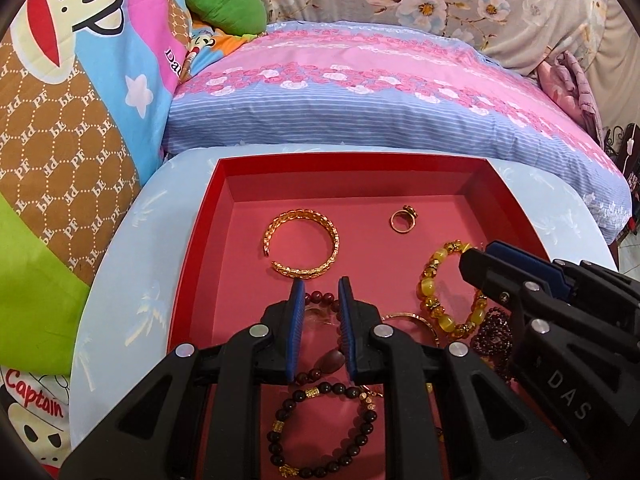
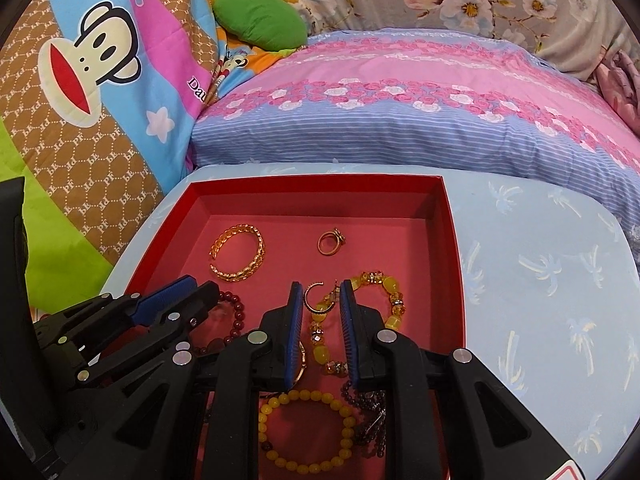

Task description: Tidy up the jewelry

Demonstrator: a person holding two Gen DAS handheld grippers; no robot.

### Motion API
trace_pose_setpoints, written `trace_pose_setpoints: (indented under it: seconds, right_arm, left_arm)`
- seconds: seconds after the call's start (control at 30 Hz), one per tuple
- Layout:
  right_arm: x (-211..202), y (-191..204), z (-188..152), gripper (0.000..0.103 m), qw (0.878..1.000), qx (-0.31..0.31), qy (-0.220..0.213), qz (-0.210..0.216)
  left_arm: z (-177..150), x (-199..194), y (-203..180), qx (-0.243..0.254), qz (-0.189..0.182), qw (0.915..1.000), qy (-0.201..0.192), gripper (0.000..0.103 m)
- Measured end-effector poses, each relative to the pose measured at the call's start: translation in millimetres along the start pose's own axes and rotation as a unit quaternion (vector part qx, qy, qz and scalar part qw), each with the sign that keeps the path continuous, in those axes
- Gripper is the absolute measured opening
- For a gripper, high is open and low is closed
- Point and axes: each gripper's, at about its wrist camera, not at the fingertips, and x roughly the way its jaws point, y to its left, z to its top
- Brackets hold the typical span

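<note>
Red cardboard forms a shallow box (image 1: 200, 240) on a pale blue table (image 1: 120, 300), and jewelry lies loose on its pink floor. In the left wrist view, the left gripper (image 1: 321, 292) hangs over the box's near half with its blue pads a narrow gap apart, gripping nothing; a dark red bead bracelet (image 1: 320, 298) shows through the gap, below the pads. A gold cuff bangle (image 1: 303, 242) lies just beyond the tips toward the far edge, a gold ring (image 1: 402, 220) nearer the far right corner, a yellow bead bracelet (image 1: 452, 290) by the right wall, and a dark bead bracelet (image 1: 324, 432) at the near edge. In the right wrist view, the right gripper (image 2: 320, 296) is likewise nearly closed and empty, its tips either side of a small gold hoop earring (image 2: 316, 298) resting on the floor beneath. A plain yellow bead bracelet (image 2: 306, 434) sits at the near edge. A good pick probably means opening the pads wider, choosing one piece, and lowering straight over a single strand to avoid snagging neighbours.
</note>
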Motion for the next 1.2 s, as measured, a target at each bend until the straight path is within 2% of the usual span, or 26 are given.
trace_pose_setpoints:
  seconds: [0.1, 0.23, 0.3, 0.4, 0.67, 0.83, 1.07, 1.2]
  right_arm:
    - [0.0, 0.6, 0.4, 0.021, 1.000, -0.001, 0.000, -0.002]
    - [-4.6, -1.2, 1.0, 0.027, 1.000, 0.002, -0.008, -0.007]
    - [-8.7, -3.2, 0.7, 0.031, 1.000, 0.005, -0.011, -0.007]
    - [-17.1, -4.6, -1.0, 0.039, 1.000, 0.008, -0.018, -0.008]
    - [-50.3, 4.5, -13.6, 0.047, 0.999, -0.008, -0.045, -0.028]
    - [-76.1, 8.8, -28.8, 0.053, 0.997, -0.012, -0.060, -0.038]
    - [-105.5, 14.4, -54.9, 0.063, 0.996, -0.012, -0.071, -0.049]
    - [-120.2, 15.0, -73.0, 0.071, 0.996, -0.007, -0.073, -0.055]
  left_arm:
    - [-0.8, -0.8, -0.5, -0.003, 0.002, 1.0000, -0.001, 0.020]
    - [-0.2, -5.7, 0.8, -0.007, 0.013, 0.9999, -0.009, 0.041]
    - [0.4, -9.4, 3.7, -0.012, 0.013, 0.9998, -0.012, 0.046]
    - [0.3, -15.9, 6.8, -0.017, 0.012, 0.9997, -0.015, 0.048]
    - [-10.9, -43.9, 7.1, -0.024, 0.014, 0.9992, -0.028, 0.049]
    - [-24.3, -65.4, 7.4, -0.028, 0.021, 0.9987, -0.038, 0.058]
    - [-48.6, -94.1, 7.5, -0.033, 0.027, 0.9982, -0.043, 0.063]
    - [-65.0, -106.7, 9.2, -0.040, 0.032, 0.9977, -0.045, 0.072]
